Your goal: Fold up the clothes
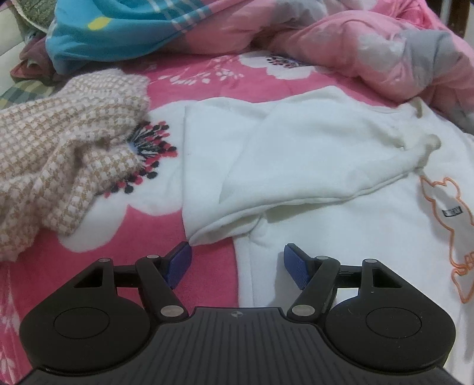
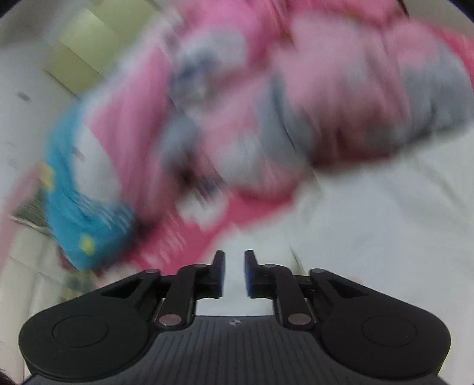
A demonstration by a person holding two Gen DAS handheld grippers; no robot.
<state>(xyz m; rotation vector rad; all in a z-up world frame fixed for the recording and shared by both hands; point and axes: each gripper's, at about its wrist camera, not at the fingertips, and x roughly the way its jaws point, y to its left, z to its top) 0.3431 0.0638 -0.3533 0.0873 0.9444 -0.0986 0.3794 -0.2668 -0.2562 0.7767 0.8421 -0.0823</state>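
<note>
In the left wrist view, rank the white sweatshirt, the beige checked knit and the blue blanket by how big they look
1. white sweatshirt, largest.
2. beige checked knit.
3. blue blanket, smallest as seen, but it lies farther off and is cut by the frame edge, so its true size is unsure.

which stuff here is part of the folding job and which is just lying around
For the job:
white sweatshirt, sleeve folded across it
left gripper, open, at its near corner
right gripper, nothing between its pads
beige knit garment, in a heap

Just lying about:
pink flowered bedsheet
pink quilt
blue blanket
</note>
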